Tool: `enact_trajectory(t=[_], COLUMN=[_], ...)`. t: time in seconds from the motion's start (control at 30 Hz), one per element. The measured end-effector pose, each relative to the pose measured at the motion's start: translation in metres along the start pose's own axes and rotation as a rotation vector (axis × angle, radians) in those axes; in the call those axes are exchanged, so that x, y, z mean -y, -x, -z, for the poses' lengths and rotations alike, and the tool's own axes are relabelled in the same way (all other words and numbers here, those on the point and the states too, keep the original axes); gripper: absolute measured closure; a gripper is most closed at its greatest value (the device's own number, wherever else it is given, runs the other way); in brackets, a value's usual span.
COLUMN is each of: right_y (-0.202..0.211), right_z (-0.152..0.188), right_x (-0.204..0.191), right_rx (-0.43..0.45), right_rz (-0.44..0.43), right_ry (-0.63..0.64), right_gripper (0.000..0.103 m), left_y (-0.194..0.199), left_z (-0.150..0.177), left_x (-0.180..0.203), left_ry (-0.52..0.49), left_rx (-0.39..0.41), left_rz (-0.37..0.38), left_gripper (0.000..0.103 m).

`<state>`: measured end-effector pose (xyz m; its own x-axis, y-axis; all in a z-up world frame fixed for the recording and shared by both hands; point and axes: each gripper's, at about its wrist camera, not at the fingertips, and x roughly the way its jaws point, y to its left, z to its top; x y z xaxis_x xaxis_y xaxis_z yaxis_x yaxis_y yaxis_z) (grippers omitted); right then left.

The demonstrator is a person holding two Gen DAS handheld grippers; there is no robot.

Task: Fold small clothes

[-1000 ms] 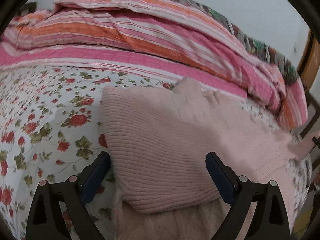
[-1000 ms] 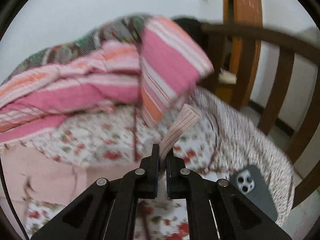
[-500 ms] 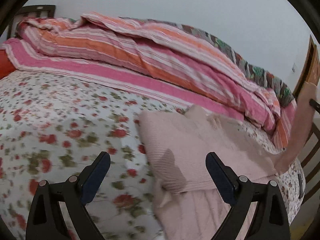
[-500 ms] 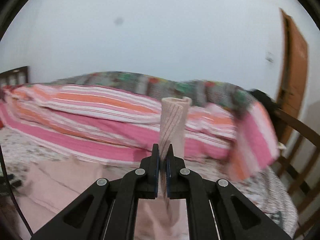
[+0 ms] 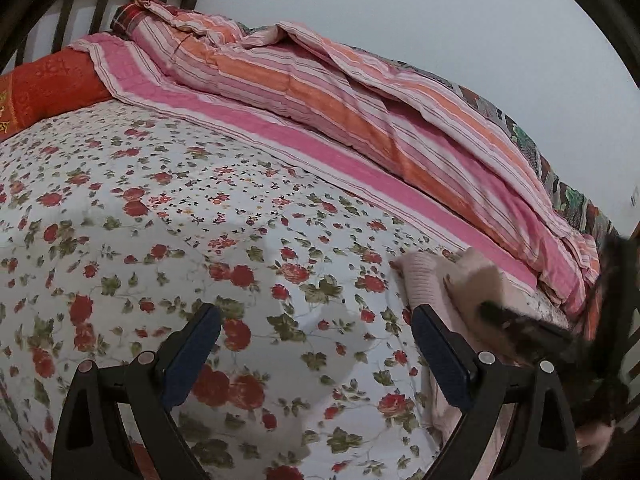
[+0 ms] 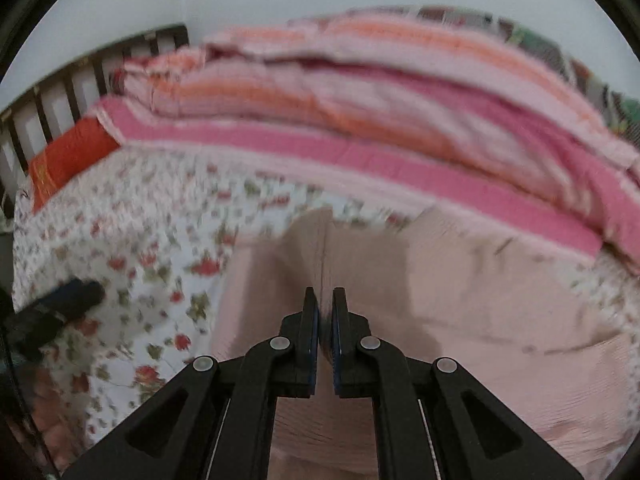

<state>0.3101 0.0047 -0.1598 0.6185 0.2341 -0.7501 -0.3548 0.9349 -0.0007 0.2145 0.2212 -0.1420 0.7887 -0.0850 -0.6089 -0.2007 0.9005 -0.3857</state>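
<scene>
Now the pink sweater (image 6: 460,300) is seen spread over the lower centre and right of the right wrist frame, on the flowered bedsheet (image 6: 132,240). The right gripper (image 6: 325,300) is placed directly over it, and a strip of the knit, seemingly a sleeve, is seen running up from between the jaws, which have just been opening slightly and are parted only by a narrow slit; whether the pads still press on the cloth cannot be told. In the left wrist frame the same sweater (image 5: 424,284) is found at the right edge, just beyond the right-hand finger of the left gripper (image 5: 316,332), whose jaws are held wide apart with only the bedsheet (image 5: 160,208) between them. One sweater is counted, and two grippers. One striped quilt (image 5: 340,92) is bunched along the top of the frame, with one red pillow (image 5: 48,88) at the upper left, before a dark slatted headboard (image 5: 80,4). A blurred dark shape at the far right is not made out.
</scene>
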Motion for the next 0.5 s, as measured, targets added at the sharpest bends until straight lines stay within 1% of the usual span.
enact_trajectory(t=[0.03,0.1,0.13,0.17,0.2,0.23,0.27,0.3,0.33,0.37,0.43,0.5], right_y=[-0.005,-0.011,-0.008,-0.006,0.004,0.011,0.024,0.037,0.050,0.064,0.086,0.108], right_z=[0.002,0.006,0.009,0.010,0.013,0.015,0.019,0.023,0.028,0.034,0.048,0.065], right_x=[-0.001,-0.002,-0.001,0.003,0.005,0.008,0.014,0.023,0.035,0.050,0.084,0.129], right_rx=[-0.014,-0.067,-0.079,-0.077,-0.064,-0.050,-0.023,0.006,0.039,0.068,0.111,0.125], right_rz=[-0.018,-0.091,-0.137,-0.153,-0.166,-0.169,-0.162,-0.146,-0.118,-0.075,0.029,0.159], right_ry=[-0.003,-0.012,-0.011,-0.007,0.007,0.022,0.035,0.038,0.030,0.013,-0.030,-0.112], right_gripper=[0.077,0.054,0.054,0.054,0.051,0.047,0.045,0.043,0.042,0.042,0.042,0.042], left_y=[0.000,-0.001,-0.002,-0.002,-0.002,-0.002,-0.002,-0.002,-0.002,-0.003,-0.006,-0.011], left_z=[-0.001,-0.001,0.000,0.000,0.001,0.002,0.003,0.005,0.006,0.008,0.010,0.012], left_x=[0.000,0.004,0.008,0.012,0.018,0.024,0.030,0.038,0.043,0.049,0.059,0.069], left_ry=[0.003,0.002,-0.007,-0.017,-0.033,-0.046,-0.063,-0.085,-0.093,-0.101,-0.107,-0.109], left_rx=[-0.002,-0.005,-0.009,-0.011,-0.011,-0.009,-0.007,-0.005,-0.006,-0.011,-0.027,-0.041], left_rz=[0.009,0.033,0.046,0.053,0.065,0.074,0.083,0.101,0.113,0.130,0.160,0.172], left_gripper=[0.007,0.007,0.007,0.007,0.007,0.007,0.007,0.007,0.007,0.007,0.008,0.008])
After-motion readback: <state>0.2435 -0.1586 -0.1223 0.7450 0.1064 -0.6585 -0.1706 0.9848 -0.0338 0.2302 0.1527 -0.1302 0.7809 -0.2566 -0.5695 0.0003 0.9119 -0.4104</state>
